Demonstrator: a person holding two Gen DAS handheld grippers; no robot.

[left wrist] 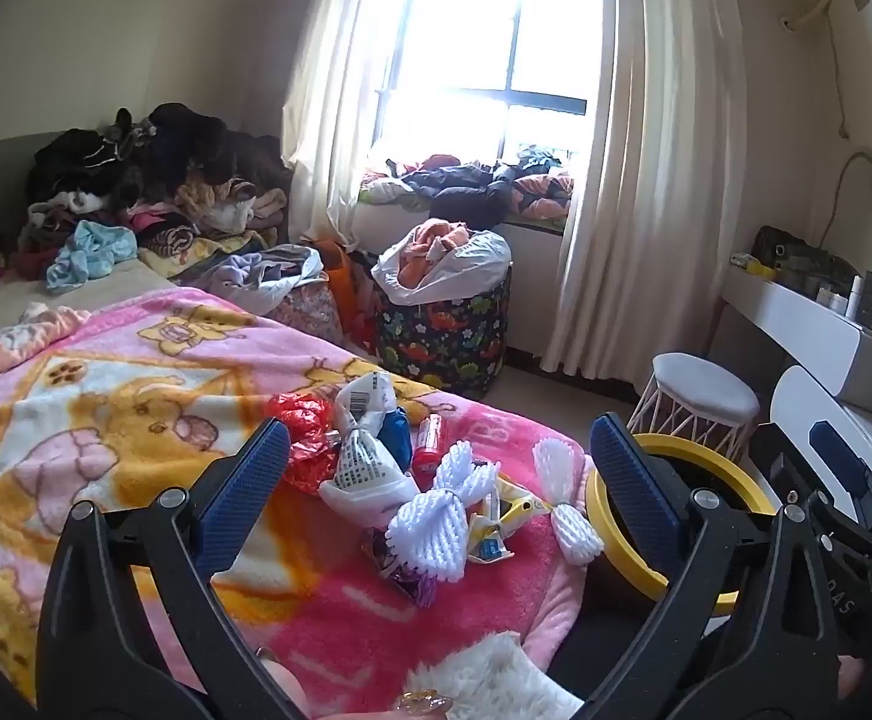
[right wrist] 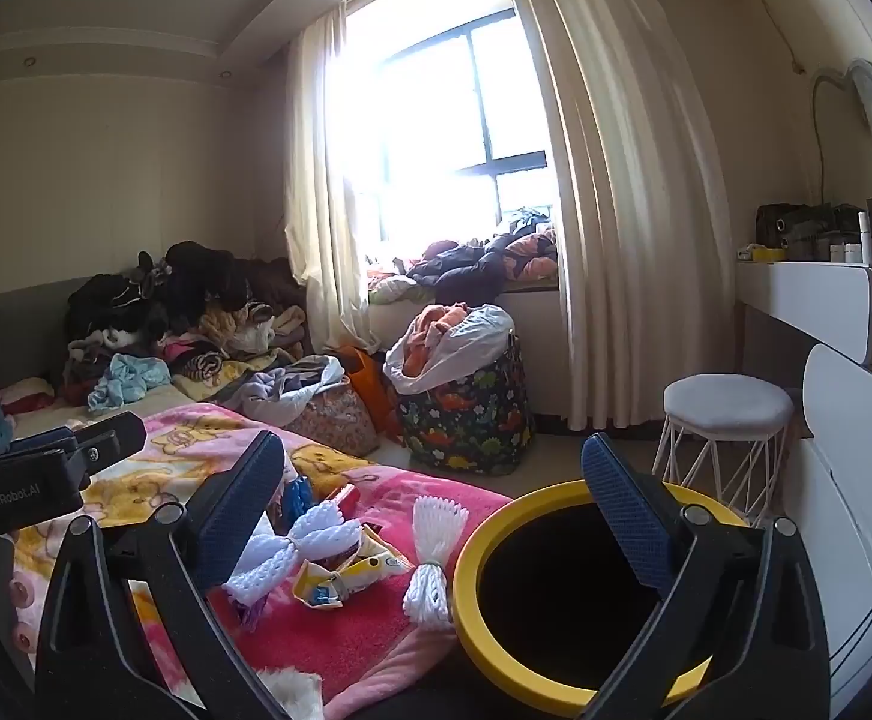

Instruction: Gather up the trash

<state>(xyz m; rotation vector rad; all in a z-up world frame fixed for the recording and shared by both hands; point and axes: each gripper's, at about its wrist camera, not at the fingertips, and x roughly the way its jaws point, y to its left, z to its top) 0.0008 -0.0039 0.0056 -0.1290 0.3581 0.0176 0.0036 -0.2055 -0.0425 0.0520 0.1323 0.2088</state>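
Both tools are spread wide and pinch nothing: my left tool (left wrist: 439, 474) hangs over the bed's pink blanket (left wrist: 105, 396) with the trash heap between and just beyond its fingers, and my right tool (right wrist: 432, 498) sits further right, one finger over the blanket edge, the other over the bin (right wrist: 496, 648).

Straight ahead of the left tool lie two white foam nets (left wrist: 436, 516), tied at the waist like bows. The nearer one lies in the middle of the heap; the second net (left wrist: 562, 504) lies at the blanket's right edge, just beside the bin's yellow rim (left wrist: 622, 564). Between them is a yellow wrapper (left wrist: 508, 516). Behind these sit a white printed bag (left wrist: 363, 456), a red bag (left wrist: 300, 432), something blue and a small red tube (left wrist: 429, 438).

The bin stands on the floor to the right of the bed, mouth up, close against the blanket.

I judge the left tool nearer the heap's middle, the right tool nearer the edge net and the bin. That net's long axis runs away from me, so the right tool's fingers would close across its tied waist, then carry it a short way rightward.
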